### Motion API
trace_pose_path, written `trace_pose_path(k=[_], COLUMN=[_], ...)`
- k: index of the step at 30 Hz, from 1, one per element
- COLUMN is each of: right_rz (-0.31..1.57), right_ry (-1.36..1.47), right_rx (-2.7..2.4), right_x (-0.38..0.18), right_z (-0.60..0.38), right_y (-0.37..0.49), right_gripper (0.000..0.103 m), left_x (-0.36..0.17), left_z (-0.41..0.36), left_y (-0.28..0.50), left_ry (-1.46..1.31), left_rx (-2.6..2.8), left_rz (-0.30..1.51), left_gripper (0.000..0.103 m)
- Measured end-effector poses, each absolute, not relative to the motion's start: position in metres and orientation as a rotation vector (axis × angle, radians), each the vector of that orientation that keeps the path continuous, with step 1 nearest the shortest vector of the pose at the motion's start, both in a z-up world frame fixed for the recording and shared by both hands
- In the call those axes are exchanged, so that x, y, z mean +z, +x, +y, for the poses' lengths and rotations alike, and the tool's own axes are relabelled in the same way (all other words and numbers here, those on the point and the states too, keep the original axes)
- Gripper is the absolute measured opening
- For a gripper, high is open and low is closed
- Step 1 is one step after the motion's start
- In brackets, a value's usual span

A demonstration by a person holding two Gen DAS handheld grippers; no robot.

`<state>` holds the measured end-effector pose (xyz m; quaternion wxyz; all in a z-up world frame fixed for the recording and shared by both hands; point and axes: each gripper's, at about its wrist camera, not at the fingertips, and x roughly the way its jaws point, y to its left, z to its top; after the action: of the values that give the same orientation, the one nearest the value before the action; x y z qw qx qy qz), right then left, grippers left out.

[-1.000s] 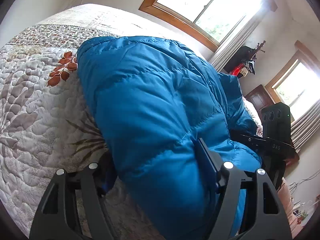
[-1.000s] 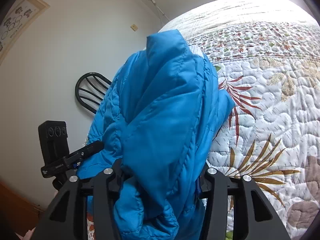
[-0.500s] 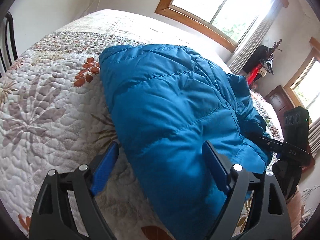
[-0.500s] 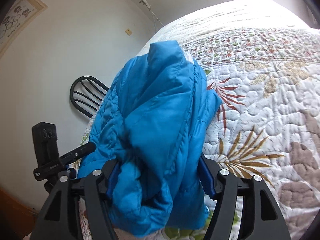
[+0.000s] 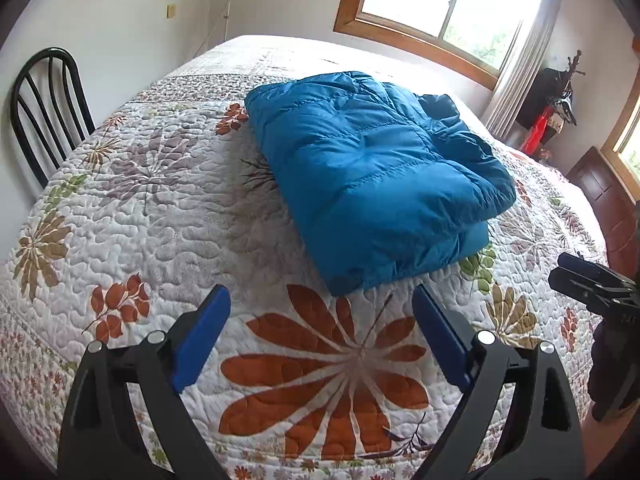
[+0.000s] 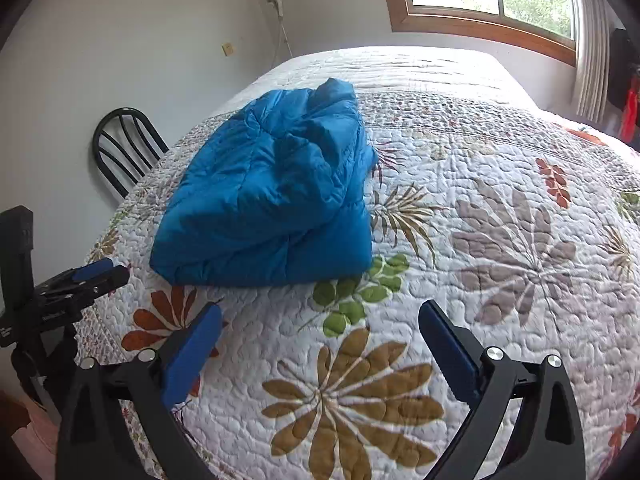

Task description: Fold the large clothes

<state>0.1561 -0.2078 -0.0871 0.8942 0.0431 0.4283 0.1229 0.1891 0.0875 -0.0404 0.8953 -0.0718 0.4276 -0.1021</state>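
A blue quilted puffer jacket lies folded into a thick bundle on the floral quilted bed. It also shows in the right wrist view, left of centre. My left gripper is open and empty, held just short of the jacket's near edge. My right gripper is open and empty, a short way back from the jacket's near edge. The right gripper shows at the right edge of the left wrist view. The left gripper shows at the left of the right wrist view.
A black metal chair stands at the bed's left side, against the white wall; it also shows in the right wrist view. A wood-framed window is behind the bed. A dark wooden cabinet stands at the right.
Both grippers have let go of the jacket and pulled back from it. The jacket has dropped from its raised, held position to lie folded on the bed.
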Motion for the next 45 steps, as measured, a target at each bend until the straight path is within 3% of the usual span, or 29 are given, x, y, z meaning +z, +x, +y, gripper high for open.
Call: trace_pose_path(k=[17,45], right_rz=[0.834,0.775], right_ry=[0.015,-0.005], right_rx=[0.177,0.176], right_x=[-0.077,-0.058], right_z=[-0.179,-0.166], right_y=[0.073,0.026], right_gripper=[0.099,0.099], left_x=[-0.019,-0.002], left_z=[0.086,0.091], left_y=[0.092,0.032], left_ry=[-0.091,-0.085], left_rx=[-0.118,-0.093], left_rz=[0.813,0.746], left_gripper=[0.096,0.098])
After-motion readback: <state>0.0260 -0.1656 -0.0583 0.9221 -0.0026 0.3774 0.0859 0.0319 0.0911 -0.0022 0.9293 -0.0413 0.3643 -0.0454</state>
